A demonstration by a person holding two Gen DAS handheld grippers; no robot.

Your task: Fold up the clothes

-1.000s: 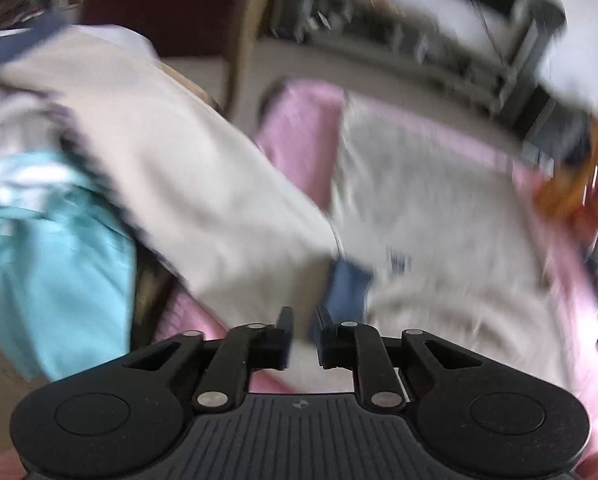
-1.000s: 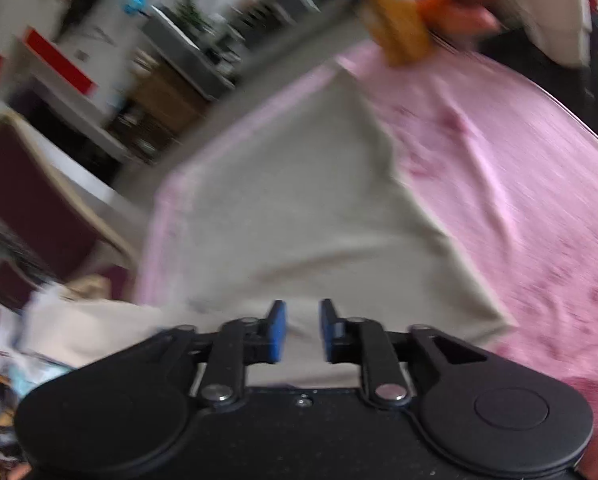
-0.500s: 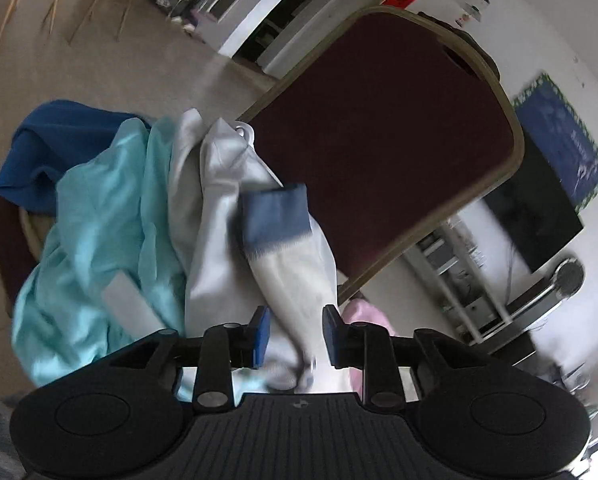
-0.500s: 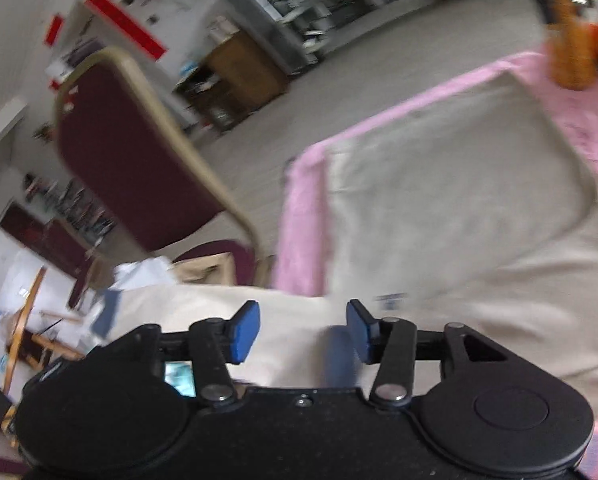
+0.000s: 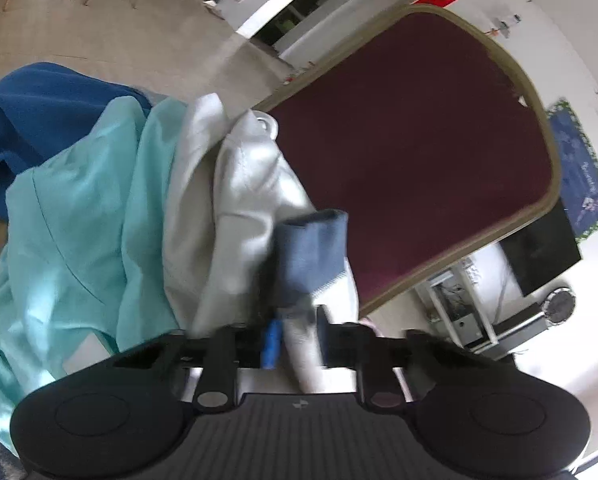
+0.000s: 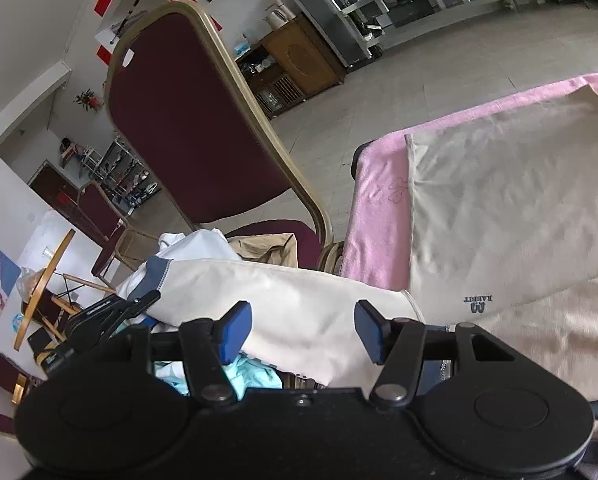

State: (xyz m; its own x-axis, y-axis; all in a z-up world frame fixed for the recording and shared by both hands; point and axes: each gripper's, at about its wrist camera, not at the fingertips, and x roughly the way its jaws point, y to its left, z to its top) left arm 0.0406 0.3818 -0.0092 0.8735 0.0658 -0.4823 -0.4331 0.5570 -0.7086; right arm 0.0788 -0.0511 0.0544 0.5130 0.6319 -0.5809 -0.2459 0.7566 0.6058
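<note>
The cream long-sleeved fabric top lies spread on the pink cloth-covered table, its blue-cuffed sleeve stretching toward nine o'clock over the maroon padded chair. The left gripper has just clamped that sleeve; the right gripper, just opening, is unclenched above it.

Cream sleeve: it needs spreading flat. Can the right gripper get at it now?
Probably yes: the right gripper has just been opening its jaws, empty, and the cream sleeve lies uncovered right ahead of them.
</note>
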